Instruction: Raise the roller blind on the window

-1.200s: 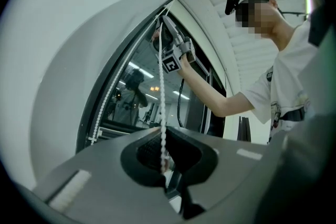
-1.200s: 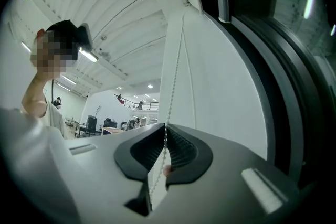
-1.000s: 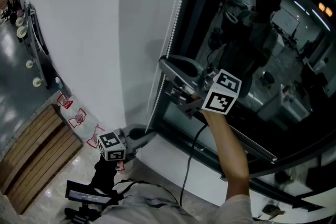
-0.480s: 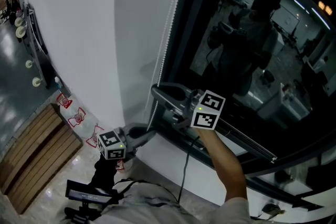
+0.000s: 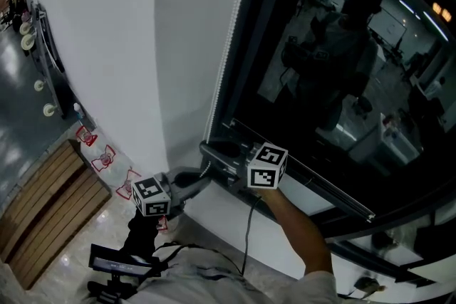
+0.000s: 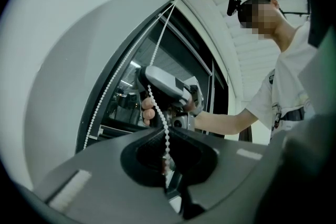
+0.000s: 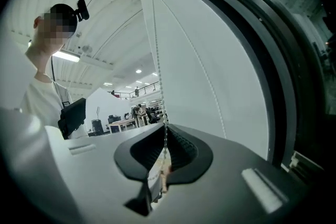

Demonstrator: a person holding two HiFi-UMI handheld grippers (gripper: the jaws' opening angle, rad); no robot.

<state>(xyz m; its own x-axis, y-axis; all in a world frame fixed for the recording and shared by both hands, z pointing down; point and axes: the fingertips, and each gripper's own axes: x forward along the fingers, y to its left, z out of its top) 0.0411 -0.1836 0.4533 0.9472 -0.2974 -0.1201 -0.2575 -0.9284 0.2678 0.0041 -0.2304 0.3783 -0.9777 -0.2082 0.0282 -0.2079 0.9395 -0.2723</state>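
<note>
Now, bead chain: the roller blind's white bead chain [image 5: 228, 46] hangs down the left edge of the window frame, from the top centre of the head view to the two grippers just below mid-frame.
Roller blind: its fabric cannot be made out in any view.
Window glass: the glass [image 5: 342, 67] is dark and fills the right half of the head view, mirroring the person.
Right gripper: the right gripper [image 5: 208, 149] lies about level at the centre of the head view, with its tips at the chain by the frame's lower left corner. In its own view [image 7: 165, 126] the jaws are nearly together, leaving a thin slit. They pinch a strand that runs straight up to the top of the frame.
Left gripper: the left gripper [image 5: 204, 179] sits just below and left of the right one. In its own view [image 6: 166, 128] the jaws are fully closed on the chain, which climbs from them to the right gripper at mid-frame.
Free strand: the free strand [image 6: 103, 97] curves from upper centre to the left of the left gripper view, apart from both grippers.
Wall: the white wall [image 5: 107, 46] fills the upper left of the head view.
Forearm: the bare forearm [image 5: 299, 231] is at lower centre-right, with a black cable [image 5: 249, 238] beside it.
</note>
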